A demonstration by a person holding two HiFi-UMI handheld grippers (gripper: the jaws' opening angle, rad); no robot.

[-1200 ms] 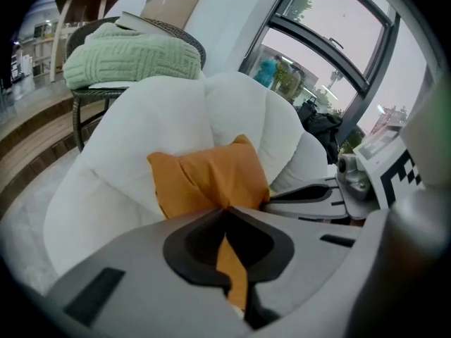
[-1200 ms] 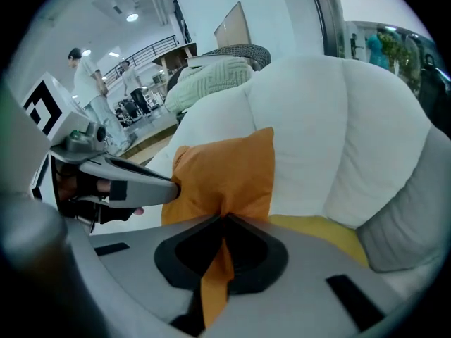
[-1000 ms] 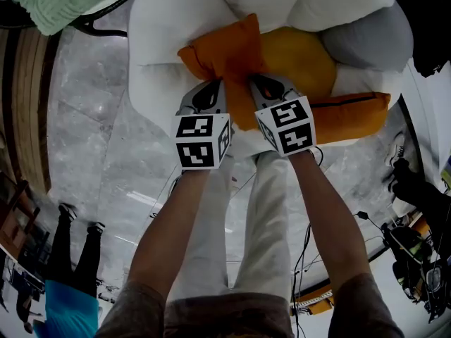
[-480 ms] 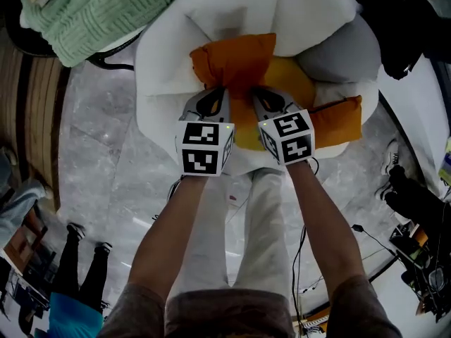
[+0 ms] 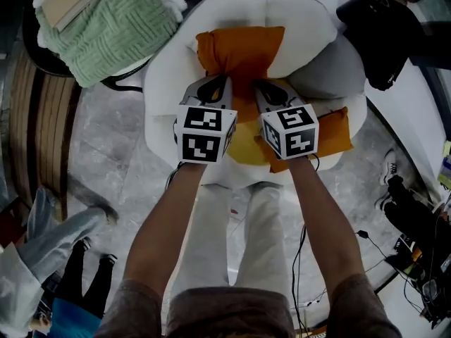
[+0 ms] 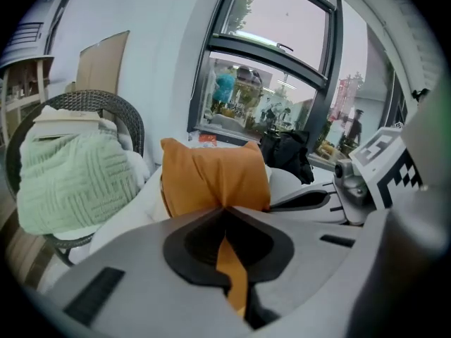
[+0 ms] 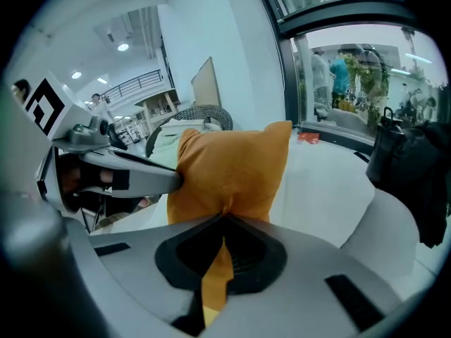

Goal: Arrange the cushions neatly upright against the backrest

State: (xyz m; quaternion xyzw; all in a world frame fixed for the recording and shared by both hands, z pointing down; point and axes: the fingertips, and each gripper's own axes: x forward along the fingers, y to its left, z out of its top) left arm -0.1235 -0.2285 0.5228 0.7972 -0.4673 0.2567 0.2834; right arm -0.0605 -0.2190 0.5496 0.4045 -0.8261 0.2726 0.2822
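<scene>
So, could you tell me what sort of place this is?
Probably a lounge or showroom: a round white armchair, a marble-look floor and a tall window with people beyond.

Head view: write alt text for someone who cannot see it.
The left hand-held gripper and right hand-held gripper are shut on an orange cushion's lower edge, holding it upright in a white armchair. A yellow cushion lies on the seat.
</scene>
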